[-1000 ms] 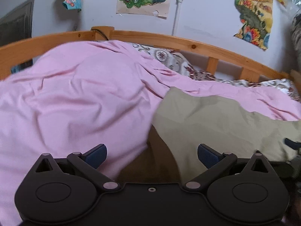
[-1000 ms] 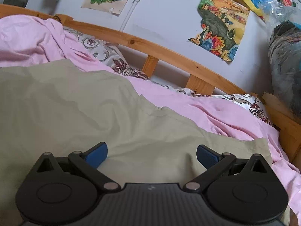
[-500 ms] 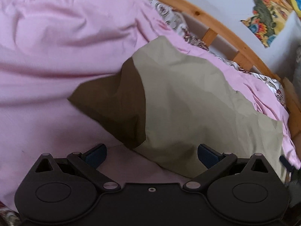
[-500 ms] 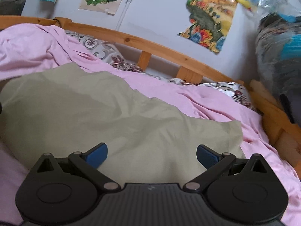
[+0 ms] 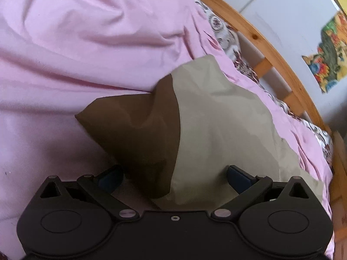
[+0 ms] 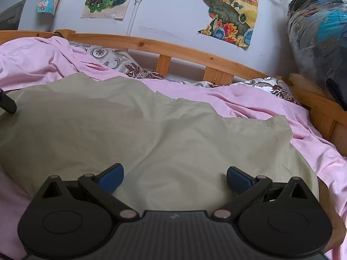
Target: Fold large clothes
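A large olive-green cloth (image 5: 216,125) lies spread on the pink bedsheet (image 5: 86,43). Its left end hangs in a dark shaded fold (image 5: 134,125) standing up from the bed. My left gripper (image 5: 174,178) is open, its blue pads on either side of the near edge of that fold, holding nothing. In the right wrist view the same cloth (image 6: 130,130) lies wide and rumpled. My right gripper (image 6: 174,178) is open and empty over its near part. A dark tip of the other gripper (image 6: 7,103) shows at the left edge.
A wooden bed rail (image 6: 173,49) runs along the far side, with patterned pillows (image 6: 112,58) under it. Posters (image 6: 232,13) hang on the wall. A plastic-wrapped bundle (image 6: 318,32) stands at the right beyond the rail.
The left gripper has tilted down and come closer to the cloth's left fold, which now rises between its pads. The right gripper has drawn back, so more of the cloth shows.
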A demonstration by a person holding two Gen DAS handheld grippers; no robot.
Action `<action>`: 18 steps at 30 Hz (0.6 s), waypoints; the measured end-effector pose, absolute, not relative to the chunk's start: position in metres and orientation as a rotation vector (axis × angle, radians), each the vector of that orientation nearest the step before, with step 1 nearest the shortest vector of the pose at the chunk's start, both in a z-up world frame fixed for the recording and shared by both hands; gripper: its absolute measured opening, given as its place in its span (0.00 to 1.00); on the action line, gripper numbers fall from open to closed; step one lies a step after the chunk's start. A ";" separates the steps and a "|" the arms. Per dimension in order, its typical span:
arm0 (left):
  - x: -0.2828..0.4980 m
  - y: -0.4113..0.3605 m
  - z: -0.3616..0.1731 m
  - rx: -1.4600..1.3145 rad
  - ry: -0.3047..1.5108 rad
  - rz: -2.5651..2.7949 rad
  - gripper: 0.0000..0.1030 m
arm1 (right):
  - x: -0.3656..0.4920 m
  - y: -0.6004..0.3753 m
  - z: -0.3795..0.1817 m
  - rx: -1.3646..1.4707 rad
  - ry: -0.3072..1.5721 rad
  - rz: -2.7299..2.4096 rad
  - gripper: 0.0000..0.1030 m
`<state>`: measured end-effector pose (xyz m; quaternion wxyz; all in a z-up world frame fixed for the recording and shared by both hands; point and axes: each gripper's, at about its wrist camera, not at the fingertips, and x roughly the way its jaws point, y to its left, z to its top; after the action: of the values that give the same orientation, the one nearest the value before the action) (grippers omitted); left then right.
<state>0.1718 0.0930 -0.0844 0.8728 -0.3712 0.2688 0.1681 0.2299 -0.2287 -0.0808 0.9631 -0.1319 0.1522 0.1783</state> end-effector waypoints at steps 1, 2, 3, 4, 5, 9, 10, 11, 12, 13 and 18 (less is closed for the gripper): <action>0.173 0.091 -0.083 -0.767 0.559 0.365 0.93 | 0.230 -0.229 -0.081 -0.262 0.311 0.363 1.00; 0.173 0.089 -0.082 -0.753 0.560 0.383 0.88 | 0.231 -0.230 -0.081 -0.255 0.313 0.366 1.00; 0.174 0.087 -0.082 -0.741 0.562 0.399 0.85 | 0.231 -0.230 -0.080 -0.249 0.315 0.369 1.00; 0.173 0.085 -0.081 -0.732 0.559 0.411 0.77 | 0.232 -0.231 -0.080 -0.244 0.316 0.372 1.00; 0.172 0.083 -0.080 -0.731 0.551 0.413 0.68 | 0.232 -0.231 -0.080 -0.240 0.315 0.371 1.00; 0.167 0.074 -0.068 -0.687 0.512 0.455 0.32 | 0.230 -0.232 -0.079 -0.239 0.309 0.368 1.00; 0.165 0.073 -0.066 -0.680 0.507 0.457 0.24 | 0.230 -0.232 -0.079 -0.240 0.307 0.367 1.00; 0.162 0.071 -0.063 -0.671 0.496 0.451 0.20 | 0.229 -0.232 -0.078 -0.243 0.305 0.365 1.00; 0.161 0.068 -0.058 -0.645 0.483 0.440 0.17 | 0.229 -0.232 -0.078 -0.243 0.304 0.363 1.00; 0.160 0.064 -0.054 -0.620 0.474 0.432 0.13 | 0.228 -0.231 -0.077 -0.242 0.304 0.362 1.00; 0.158 0.044 -0.021 -0.491 0.380 0.328 0.06 | 0.231 -0.235 -0.070 -0.237 0.334 0.368 1.00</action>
<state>0.1578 0.0445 -0.0209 0.9391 -0.2404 0.1860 0.1604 0.2309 -0.2353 -0.0698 0.9623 -0.1172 0.1650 0.1818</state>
